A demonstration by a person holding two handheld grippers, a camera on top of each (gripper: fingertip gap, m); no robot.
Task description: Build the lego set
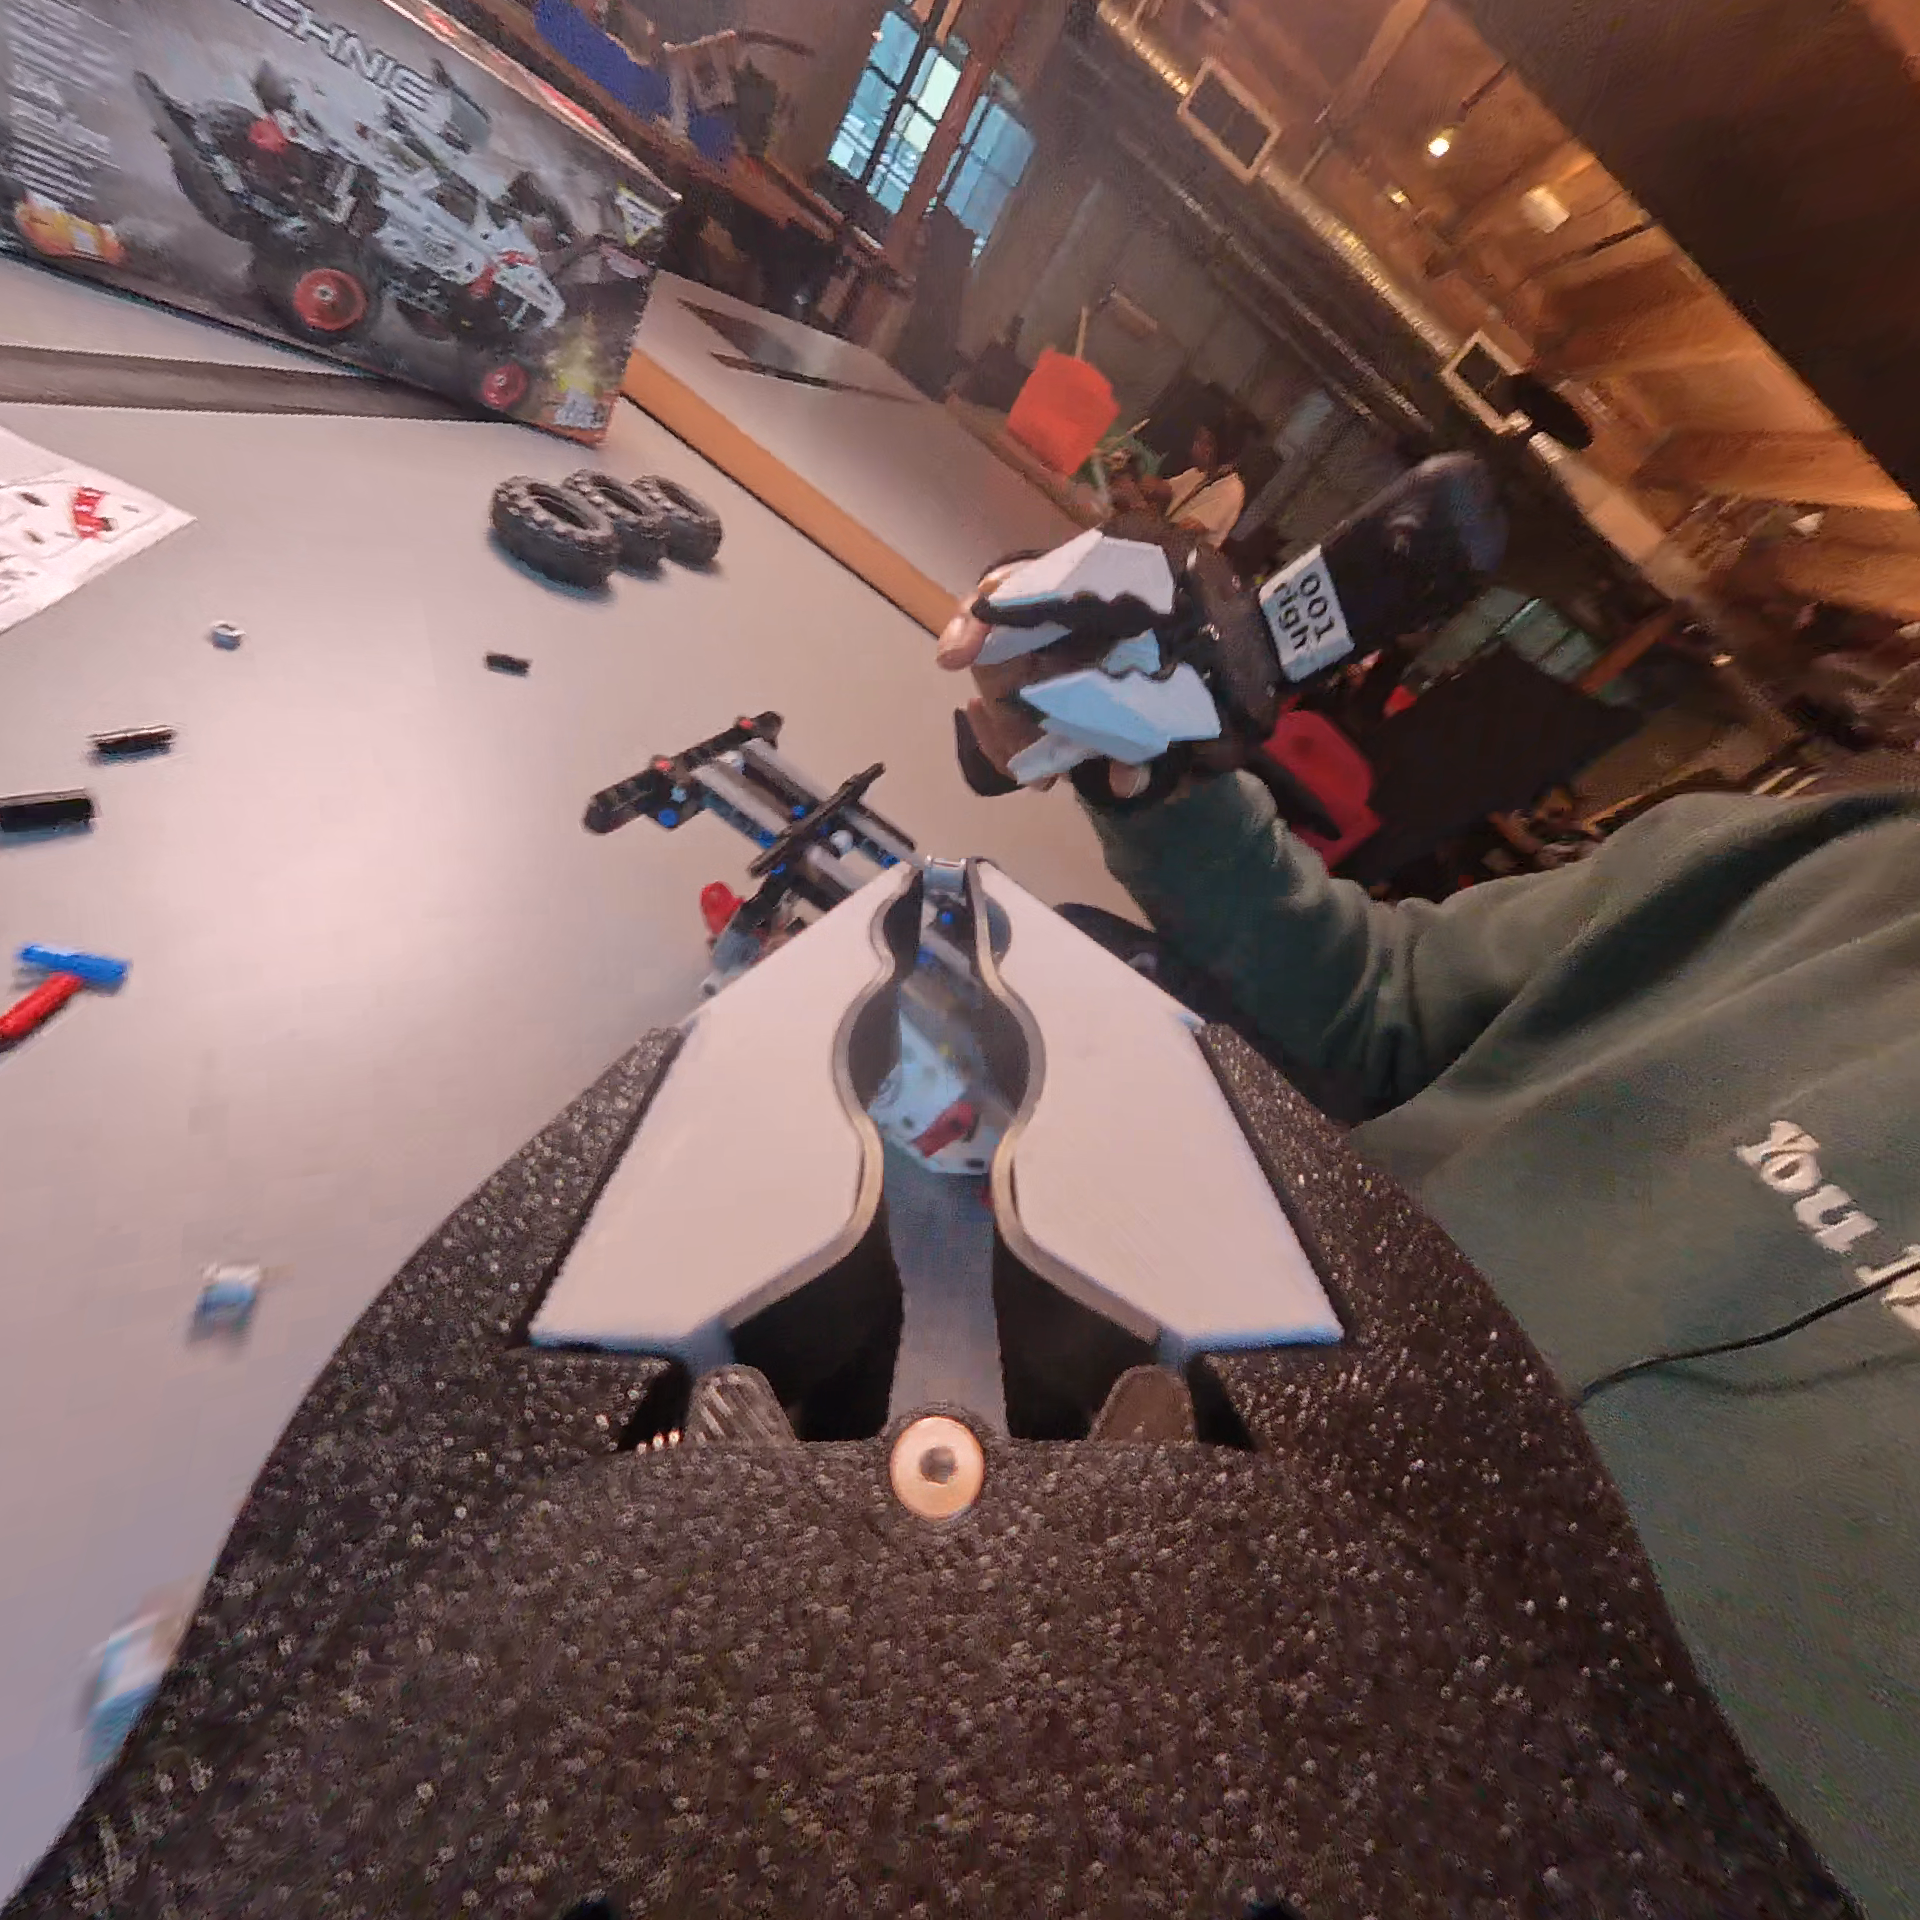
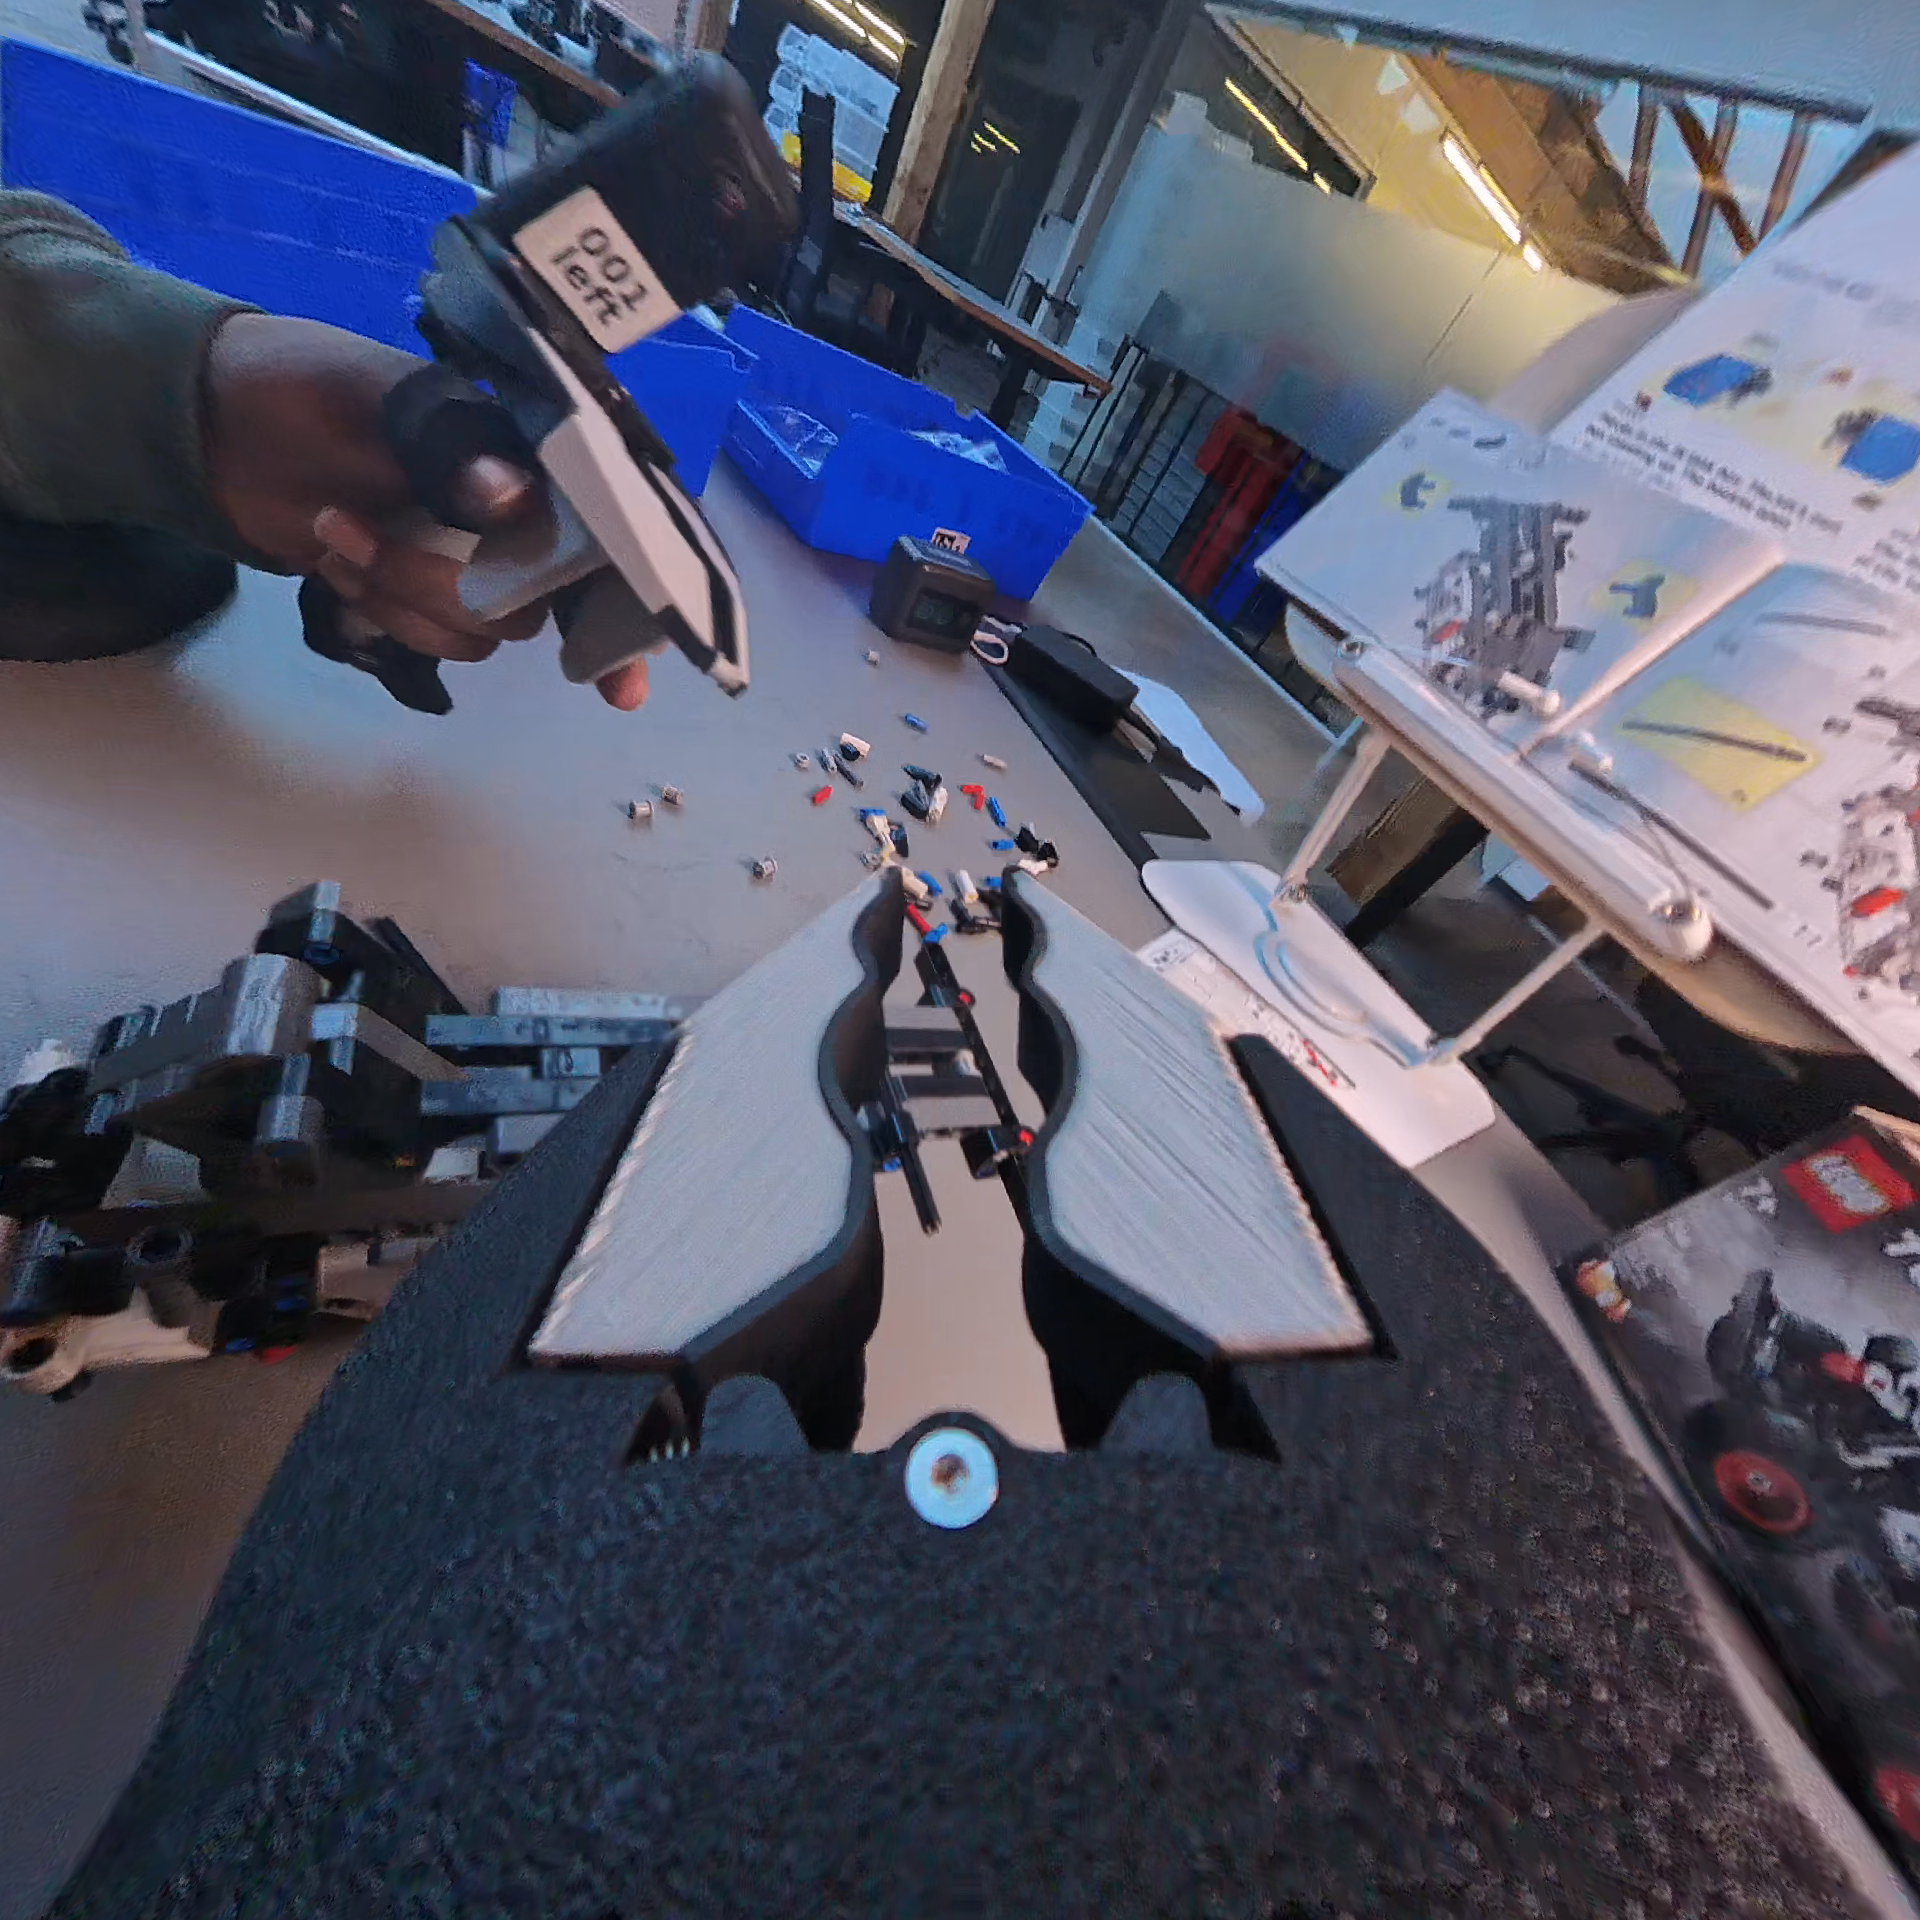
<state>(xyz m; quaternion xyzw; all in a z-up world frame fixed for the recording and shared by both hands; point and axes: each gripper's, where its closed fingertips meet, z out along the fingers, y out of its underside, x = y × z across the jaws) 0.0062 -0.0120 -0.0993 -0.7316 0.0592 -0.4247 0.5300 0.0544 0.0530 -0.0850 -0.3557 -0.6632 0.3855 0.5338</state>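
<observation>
From my feed, a paned window (image 1: 925, 114) glows blue at twelve o'clock, with warm ceiling lamps (image 1: 1439, 145) at one o'clock over wooden walls. I see a timber post (image 2: 935, 114) at twelve, blue bins (image 2: 914, 468) on the grey worktable (image 2: 364, 810), and strip lights (image 2: 1481, 192) at two o'clock under ceiling trusses.

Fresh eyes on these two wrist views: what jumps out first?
The half-built grey and black lego chassis lying on the table at lower left of the right wrist view, with the left gripper hanging above it, tips nearly together. Beyond the right gripper, a scatter of small loose parts; at right, an open instruction booklet on a stand.
</observation>
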